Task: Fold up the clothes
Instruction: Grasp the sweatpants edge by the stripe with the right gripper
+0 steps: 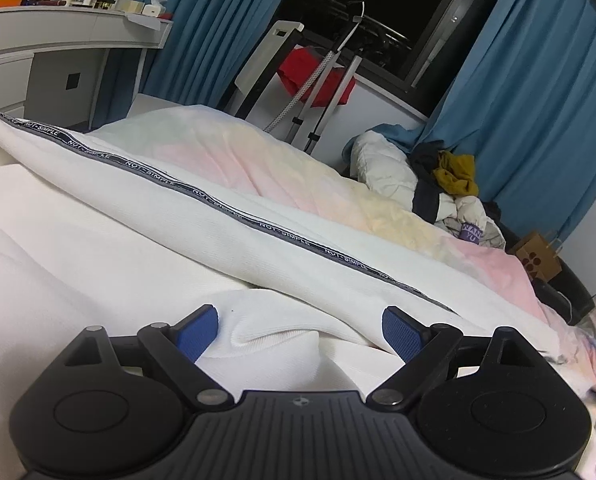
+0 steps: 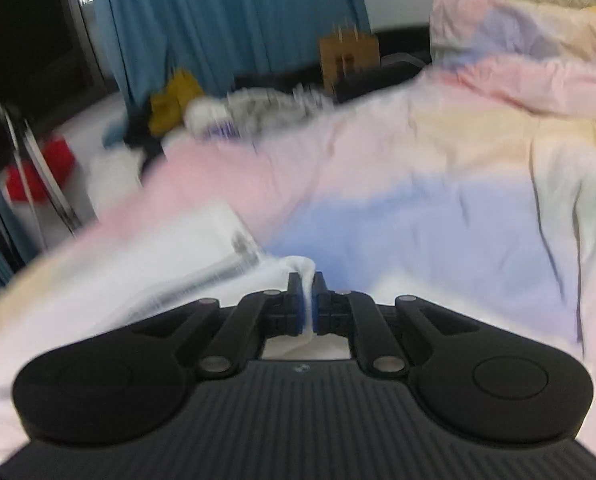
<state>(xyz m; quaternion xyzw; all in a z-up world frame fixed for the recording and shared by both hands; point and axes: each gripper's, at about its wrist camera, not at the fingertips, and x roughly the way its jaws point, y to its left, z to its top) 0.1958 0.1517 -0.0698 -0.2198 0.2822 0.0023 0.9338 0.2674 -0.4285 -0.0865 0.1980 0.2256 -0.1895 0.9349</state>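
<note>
Carrying a pinched edge of the white garment [image 2: 201,280] across the bed [image 2: 418,216] looks to be the step in hand: the right tool [image 2: 307,304] has its 2 blue pads pressed together on a thin ridge of white knit that rises between them, and the right wrist view is smeared with motion blur.

The left tool [image 1: 300,336] stands spread wide, with nothing gripped. A soft fold of the same white garment [image 1: 257,332] bulges up between its blue pads [image 1: 404,330], but neither pad presses on it. Beyond that fold the garment lies spread over the pastel quilt, and a grey tape [image 1: 237,216] printed with repeated lettering runs along it from upper left to lower right. That tape suggests a trouser leg or a long side seam, though which cannot be told for sure.

Judging by this, the fold is only partly made: 1 side is being drawn over while the other waits. The next move calls for laying the carried edge down flat and lined up with the taped seam, then letting go without dragging the cloth back. The left tool would need to close on the bulging fold or press it down, so the layer beneath does not bunch or slide.
</note>
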